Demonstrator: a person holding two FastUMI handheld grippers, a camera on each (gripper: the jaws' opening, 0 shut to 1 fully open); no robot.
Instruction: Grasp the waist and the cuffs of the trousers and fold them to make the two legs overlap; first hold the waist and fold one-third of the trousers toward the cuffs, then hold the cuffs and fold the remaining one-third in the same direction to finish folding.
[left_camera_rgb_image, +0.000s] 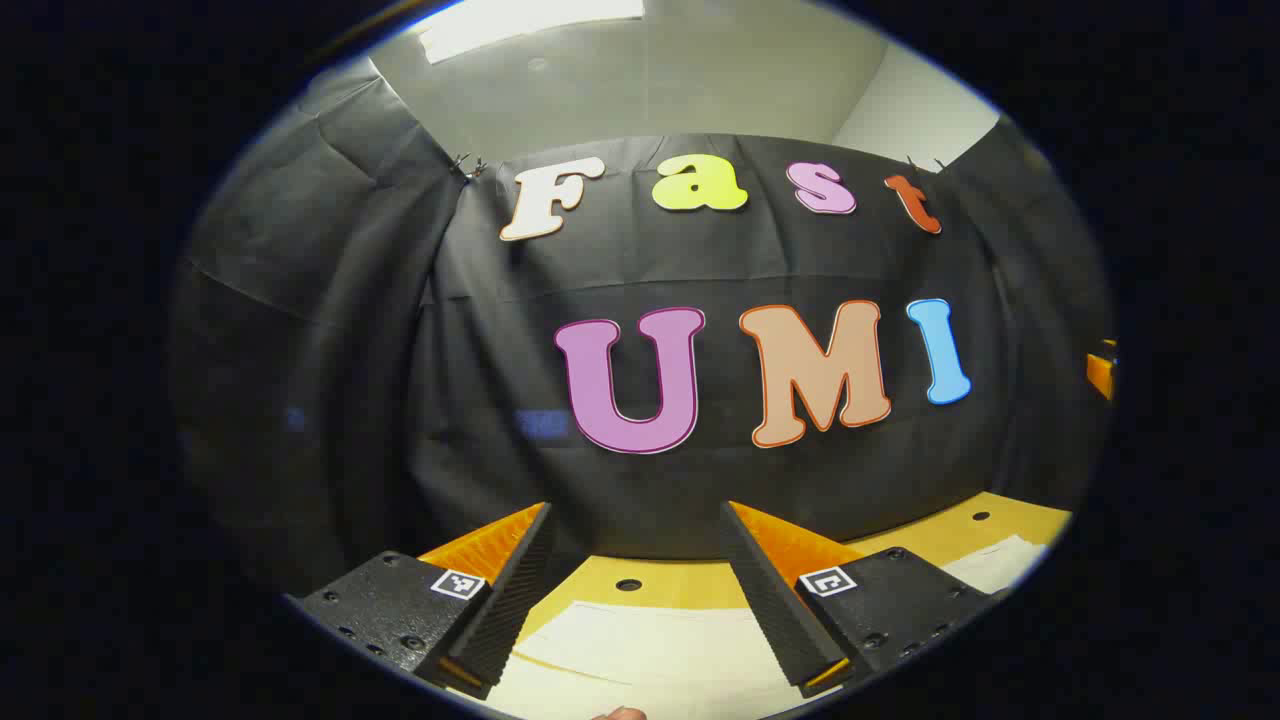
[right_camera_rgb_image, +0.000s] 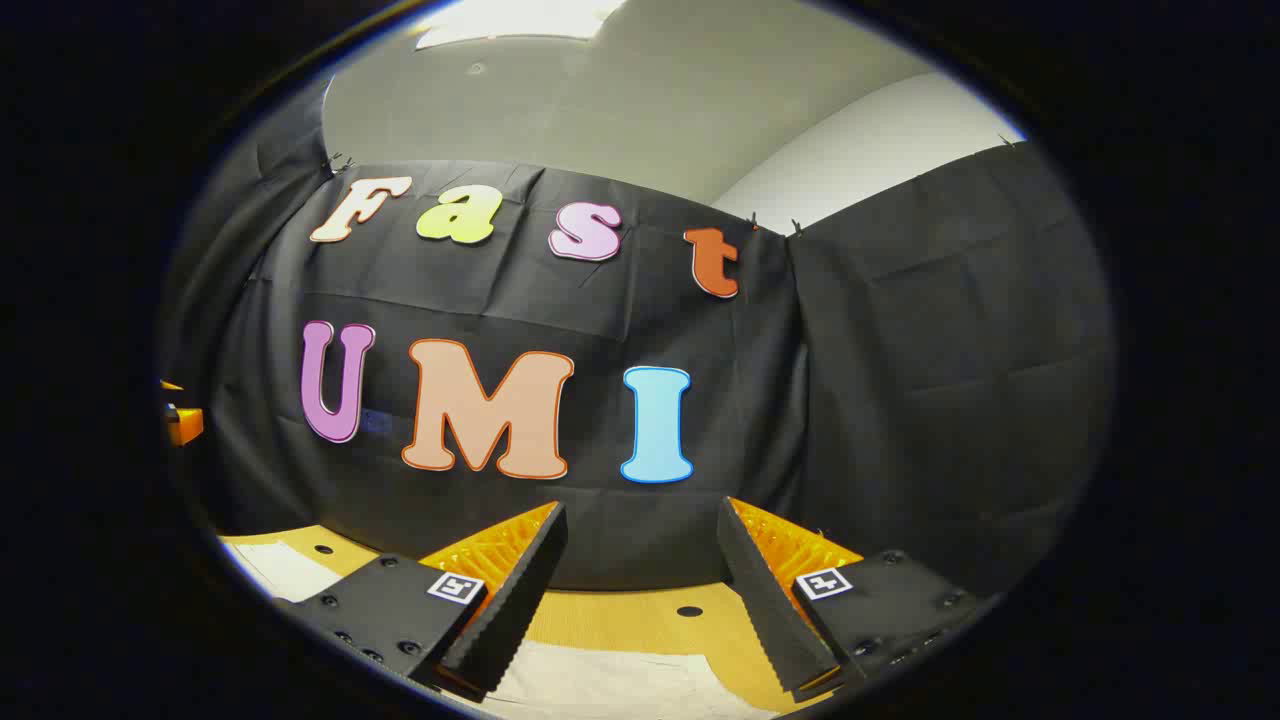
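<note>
Two sets of tongs hang above the worktop, both released with nothing between their fingers. In the left gripper view the left tongs (left_camera_rgb_image: 635, 590) stand spread wide, pointing toward the black cloth wall (left_camera_rgb_image: 330, 330), with pale trousers (left_camera_rgb_image: 650, 650) lying flat on the yellow worktop (left_camera_rgb_image: 680, 575) below and just ahead of the fingers. A further patch of the same pale cloth shows at the lower right of that view, near the worktop's edge. In the right gripper view the right tongs (right_camera_rgb_image: 640, 600) are likewise spread apart and clear of the cloth, with the trousers (right_camera_rgb_image: 610, 685) spread beneath them on the worktop (right_camera_rgb_image: 640, 615) and another pale patch at the lower left. Small round holes dot the worktop in both views
</note>
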